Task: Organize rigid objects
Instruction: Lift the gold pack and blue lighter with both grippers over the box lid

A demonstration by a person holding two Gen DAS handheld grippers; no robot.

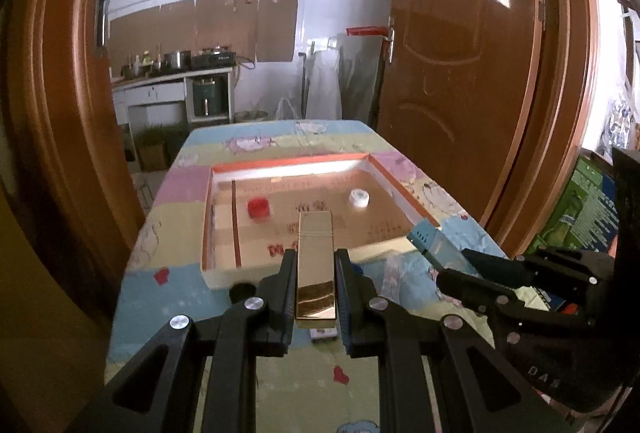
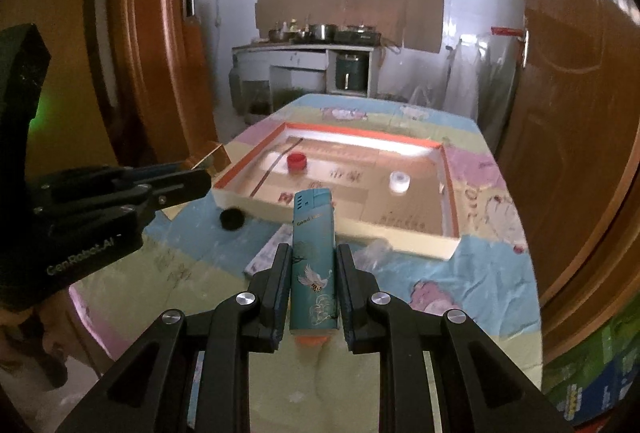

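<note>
My left gripper (image 1: 315,261) is shut on a shiny gold lighter (image 1: 315,265) that sticks out forward, held above the table in front of the shallow orange-rimmed box (image 1: 404,189). My right gripper (image 2: 313,257) is shut on a teal lighter (image 2: 313,257) printed with a bird, also raised before the box (image 2: 450,189). Inside the box lie a red cap (image 1: 258,208) (image 2: 297,162) and a white tape roll (image 1: 359,198) (image 2: 399,182). The right gripper (image 1: 452,253) with its teal lighter (image 1: 434,243) shows at the right of the left wrist view; the left gripper (image 2: 200,173) shows at the left of the right wrist view.
A black cap (image 2: 232,219) (image 1: 242,291) lies on the patterned tablecloth (image 2: 480,273) near the box's front corner. A small flat pack (image 2: 266,253) and crumpled clear plastic (image 1: 396,269) lie in front of the box. Wooden doors (image 1: 460,53) flank the table; a kitchen counter stands behind.
</note>
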